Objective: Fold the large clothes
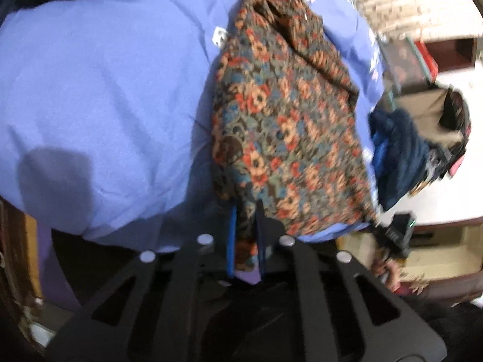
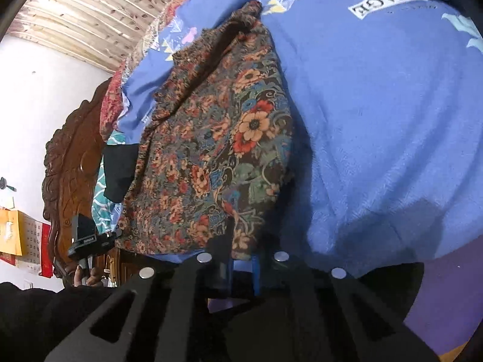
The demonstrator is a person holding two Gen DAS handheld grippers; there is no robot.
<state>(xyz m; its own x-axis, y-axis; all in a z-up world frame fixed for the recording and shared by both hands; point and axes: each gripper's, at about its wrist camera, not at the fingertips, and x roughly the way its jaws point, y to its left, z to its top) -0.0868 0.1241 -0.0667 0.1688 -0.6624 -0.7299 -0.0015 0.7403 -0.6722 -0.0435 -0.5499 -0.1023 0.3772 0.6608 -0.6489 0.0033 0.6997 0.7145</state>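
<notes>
Both grippers were clamped on the near hem of the floral garment (image 1: 286, 126), which lay ahead of them on the blue bedcover (image 1: 99, 96): left gripper (image 1: 246, 235), right gripper (image 2: 238, 259). Risk: each bite looked shallow, so uneven pulling could have slipped the hem free.

White patch on blue sheet (image 2: 377, 105) reads upside down, visible letters "NTAGE" (image 2: 389, 0), black serif type; the first part is cut off by the dark edge. Wall calendar (image 2: 33, 241), far left of the sheet, shows a number grid, too small to read. Black gripper (image 2: 90, 238) below the sheet's left edge carries a small white label, illegible.
</notes>
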